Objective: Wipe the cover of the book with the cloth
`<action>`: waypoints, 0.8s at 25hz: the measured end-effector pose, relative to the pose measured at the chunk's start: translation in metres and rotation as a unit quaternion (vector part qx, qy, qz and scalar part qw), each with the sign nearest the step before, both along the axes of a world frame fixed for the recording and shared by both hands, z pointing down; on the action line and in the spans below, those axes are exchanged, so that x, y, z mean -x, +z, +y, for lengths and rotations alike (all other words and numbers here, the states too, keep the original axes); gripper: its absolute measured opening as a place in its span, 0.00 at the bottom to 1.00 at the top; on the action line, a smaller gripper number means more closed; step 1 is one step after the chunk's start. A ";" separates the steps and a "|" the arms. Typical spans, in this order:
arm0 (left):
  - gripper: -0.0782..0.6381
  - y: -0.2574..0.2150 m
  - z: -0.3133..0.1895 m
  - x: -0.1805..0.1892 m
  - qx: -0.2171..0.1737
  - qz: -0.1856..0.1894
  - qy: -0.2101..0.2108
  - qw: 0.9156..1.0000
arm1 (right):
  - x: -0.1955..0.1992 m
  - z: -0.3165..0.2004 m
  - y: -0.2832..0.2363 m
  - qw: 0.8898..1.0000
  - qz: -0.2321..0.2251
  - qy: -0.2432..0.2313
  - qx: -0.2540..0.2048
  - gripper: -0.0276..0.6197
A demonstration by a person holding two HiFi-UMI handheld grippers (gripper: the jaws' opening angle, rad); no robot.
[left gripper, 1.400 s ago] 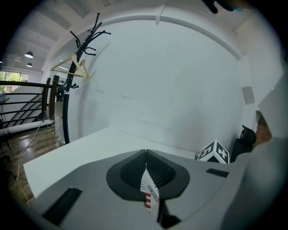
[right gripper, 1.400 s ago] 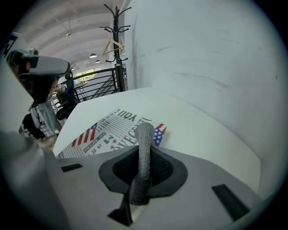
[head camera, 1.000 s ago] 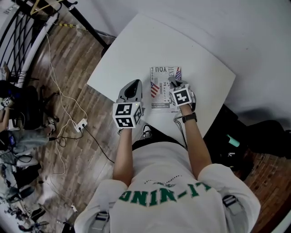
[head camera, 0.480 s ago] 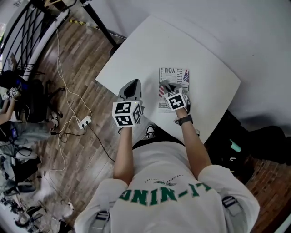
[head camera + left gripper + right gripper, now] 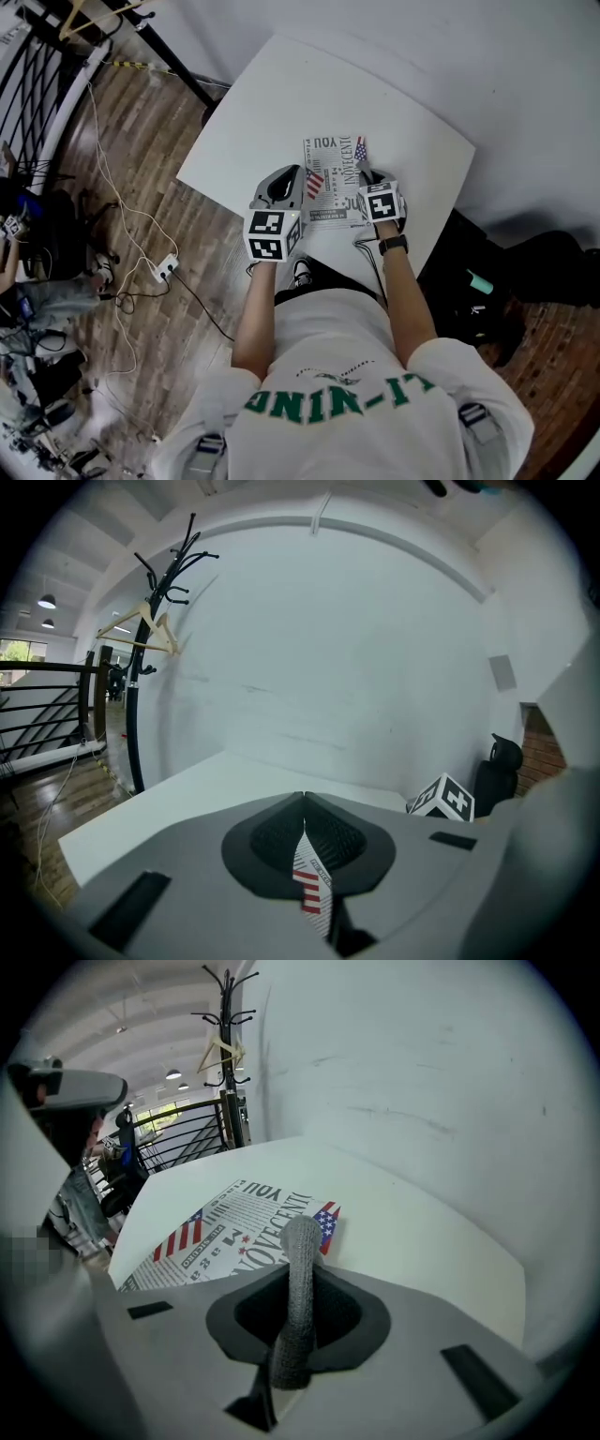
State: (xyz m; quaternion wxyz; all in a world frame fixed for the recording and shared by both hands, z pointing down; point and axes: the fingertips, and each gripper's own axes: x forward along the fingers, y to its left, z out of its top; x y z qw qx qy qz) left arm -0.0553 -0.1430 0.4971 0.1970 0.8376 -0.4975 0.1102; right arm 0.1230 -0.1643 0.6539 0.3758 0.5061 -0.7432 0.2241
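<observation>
Right hand-held gripper (image 5: 298, 1321) has slid out to the right edge of the book (image 5: 333, 178), clamped on the grey cloth (image 5: 302, 1269), whose tip sits over the flag corner. My left hand-held gripper (image 5: 304, 834) has come in and pinches the book's left edge on the worktop (image 5: 281, 103).

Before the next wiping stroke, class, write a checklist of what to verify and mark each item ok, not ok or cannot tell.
1. Left claw shut on the edge of the book: ok.
2. Right claw shut on the cloth: ok.
3. Book lying wholly on the table: ok.
4. Cloth tip pointed at the cover's flag corner: ok.
5. Cloth actually touching the cover: cannot tell.
</observation>
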 end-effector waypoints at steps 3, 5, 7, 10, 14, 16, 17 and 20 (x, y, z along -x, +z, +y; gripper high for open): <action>0.13 -0.002 0.004 0.025 0.001 -0.006 -0.023 1.000 | 0.023 0.002 -0.002 0.999 0.014 -0.017 0.034 0.11; 0.13 -0.003 0.008 0.045 0.002 -0.011 -0.045 0.999 | 0.061 0.004 -0.005 0.996 -0.007 -0.066 0.058 0.11; 0.13 -0.004 0.014 0.062 0.003 -0.019 -0.064 0.998 | 0.105 0.007 -0.006 0.992 -0.038 -0.111 0.052 0.12; 0.13 -0.004 0.024 0.078 0.005 -0.029 -0.079 0.996 | 0.158 0.029 -0.003 0.983 -0.051 -0.165 0.055 0.12; 0.13 -0.006 0.027 0.082 0.005 -0.032 -0.079 0.996 | 0.176 0.042 -0.001 0.980 -0.038 -0.195 0.025 0.12; 0.13 -0.003 0.024 0.070 0.007 -0.032 -0.068 0.997 | 0.165 0.039 -0.002 0.982 -0.038 -0.187 0.014 0.12; 0.13 -0.002 0.022 0.060 0.008 -0.032 -0.061 0.998 | 0.153 0.036 -0.002 0.983 -0.035 -0.178 0.013 0.12; 0.13 0.002 0.012 0.024 0.009 -0.027 -0.027 0.999 | 0.095 0.024 0.000 0.992 -0.027 -0.123 0.009 0.12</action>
